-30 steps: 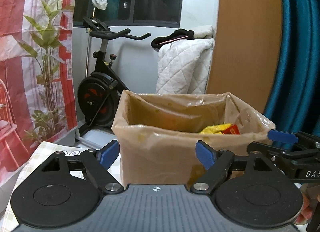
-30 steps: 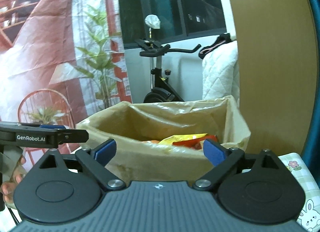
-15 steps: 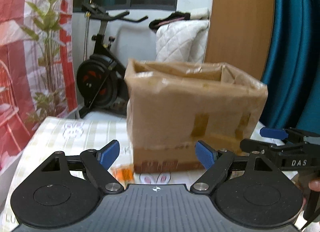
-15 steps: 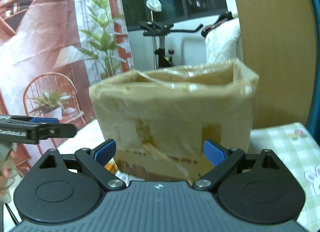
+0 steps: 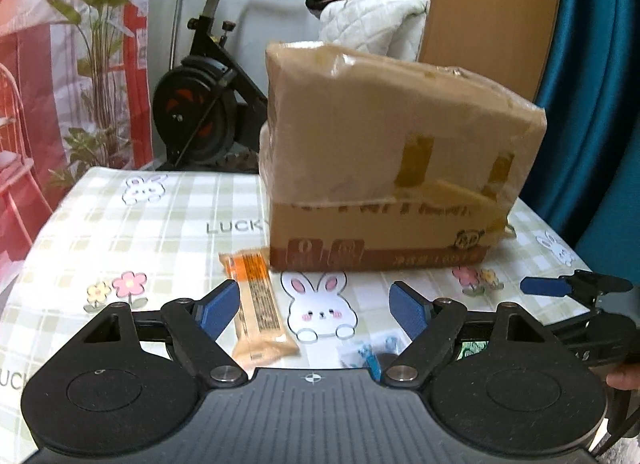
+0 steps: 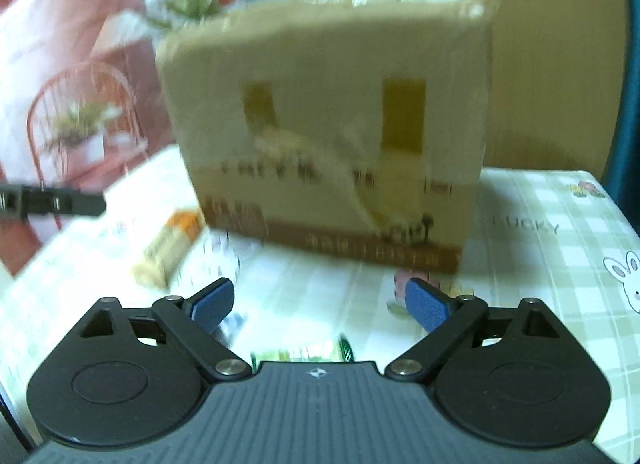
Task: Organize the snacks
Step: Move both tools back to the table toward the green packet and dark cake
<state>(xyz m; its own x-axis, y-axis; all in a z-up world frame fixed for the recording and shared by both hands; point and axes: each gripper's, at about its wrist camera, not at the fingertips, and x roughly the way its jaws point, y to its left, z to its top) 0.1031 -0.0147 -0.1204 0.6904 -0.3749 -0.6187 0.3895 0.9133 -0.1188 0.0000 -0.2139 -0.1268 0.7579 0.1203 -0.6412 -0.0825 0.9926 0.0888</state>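
Both jaws stand wide apart with nothing between their blue pads. On the left gripper the two blue-tipped black fingers hang above the table, which wears a pale green checked cloth printed with white rabbits and small flowers. On the right gripper the fingers are spread just as far; its view is smeared with blur, so fine detail there cannot be read.

A brown cardboard box lined with a thin tan plastic bag folded down over its walls stands on the table ahead of both grippers. From this low angle its inside is hidden.

An orange and cream wrapped snack bar lies flat on the cloth in front of the box's near left corner, its far end just beside the box's base and its near end reaching toward the left gripper's left finger. The right wrist view shows the same bar to the left of the box, blurred.

A small clear packet with blue print lies on the cloth close under the left gripper's right finger. A green-printed wrapper peeks out just beyond the right gripper's body, mostly hidden.

Behind the table stand a black exercise bike and a white quilted cover draped over something.
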